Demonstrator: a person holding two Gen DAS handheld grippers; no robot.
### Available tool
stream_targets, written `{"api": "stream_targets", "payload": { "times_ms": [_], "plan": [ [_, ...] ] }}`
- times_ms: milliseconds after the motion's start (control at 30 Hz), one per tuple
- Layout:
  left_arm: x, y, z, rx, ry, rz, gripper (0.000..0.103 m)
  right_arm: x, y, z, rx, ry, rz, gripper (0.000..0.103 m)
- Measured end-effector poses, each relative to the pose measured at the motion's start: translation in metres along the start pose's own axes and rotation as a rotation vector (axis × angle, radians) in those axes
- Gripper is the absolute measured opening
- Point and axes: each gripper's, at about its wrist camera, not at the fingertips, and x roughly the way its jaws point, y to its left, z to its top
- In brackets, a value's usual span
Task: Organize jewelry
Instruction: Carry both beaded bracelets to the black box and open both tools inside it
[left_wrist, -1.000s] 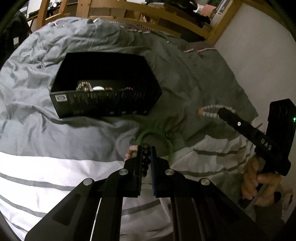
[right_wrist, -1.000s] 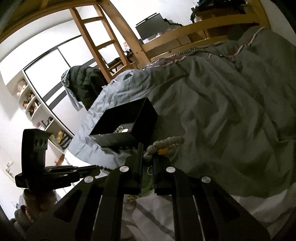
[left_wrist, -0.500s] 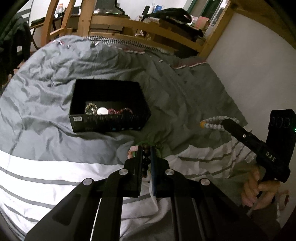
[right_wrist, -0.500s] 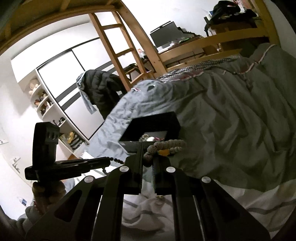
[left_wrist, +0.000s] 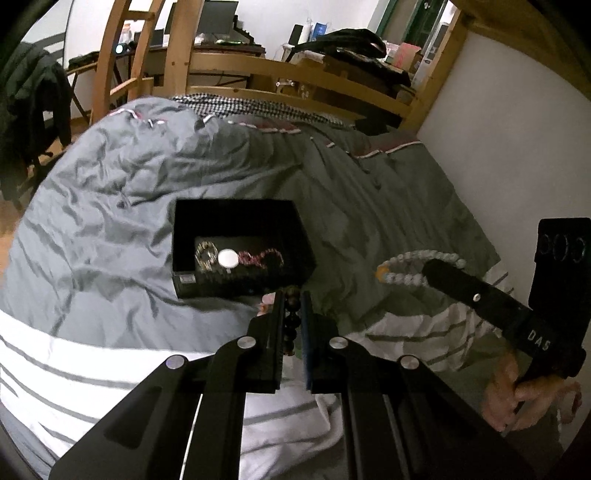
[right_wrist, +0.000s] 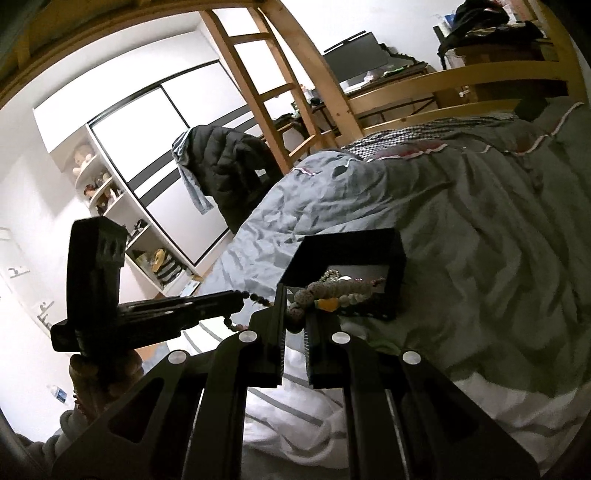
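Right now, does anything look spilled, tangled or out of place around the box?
Nothing spilled. The box sits open on the duvet with jewelry inside. Each gripper holds one bracelet clear of it: dark beads in the left, pale beads in the right.

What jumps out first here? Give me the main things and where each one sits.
The open black box on the rumpled grey duvet, with a silver bracelet and a dark red bead string inside. Near it, the left gripper is shut on a dark bead bracelet. To the right, the right gripper is shut on a pale bead bracelet with one orange bead.
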Motion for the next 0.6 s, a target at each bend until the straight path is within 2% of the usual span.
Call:
{"api": "stream_targets", "payload": {
  "times_ms": [300,600],
  "plan": [
    [0.018,0.024,0.035,-0.016,-0.028,0.007,0.008,0.046,-0.006,0.027,0.012,0.023,0.013,0.009],
    [0.078,0.069,0.051,-0.079,0.025,0.013,0.008,0.116,-0.044,0.035,0.072,0.091,0.039,0.009]
  ]
}}
